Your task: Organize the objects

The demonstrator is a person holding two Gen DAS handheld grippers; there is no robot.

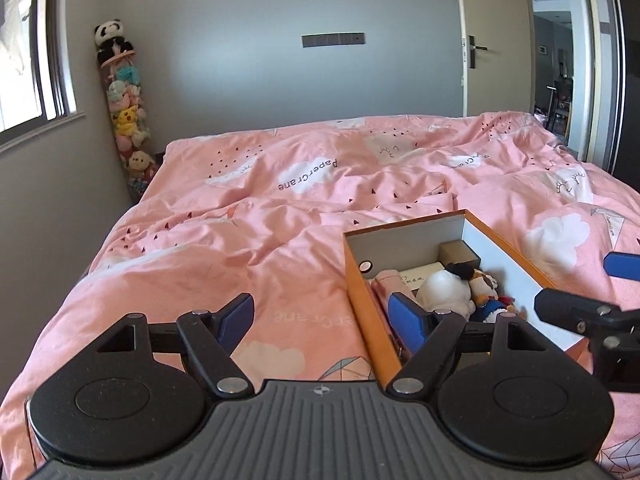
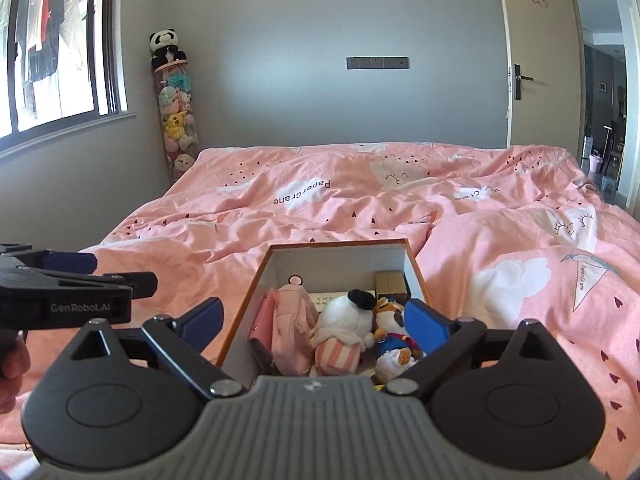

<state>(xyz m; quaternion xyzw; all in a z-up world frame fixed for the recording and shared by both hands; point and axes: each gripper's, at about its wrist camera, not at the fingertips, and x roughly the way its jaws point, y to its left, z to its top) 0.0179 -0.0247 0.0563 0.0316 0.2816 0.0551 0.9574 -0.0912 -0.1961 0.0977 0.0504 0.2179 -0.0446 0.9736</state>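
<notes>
You're holding the left hand-held gripper w/ jaws spread wide, nothing btwn the blue pads; one pad is sitting over the pink duvet, the other over the near left wall of the orange box. You're keeping the right hand-held gripper wide open too, empty, hovering above the box's near end, w/ the left unit showing at its left edge beside your hand. The box is lying on the bed, lid off, white inside. In it, near to far: a white plush w/ black cap and pink-striped bottom, a small plush in blue outfit touching it on the right, a pink fabric item along the left wall, a white card behind them, and a small tan box in the far right corner. Beyond, the duvet is lying rumpled across the bed. In the far corner a clear tube of plush toys is standing upright by the window, a panda sitting on top. A door is standing open at far right.
</notes>
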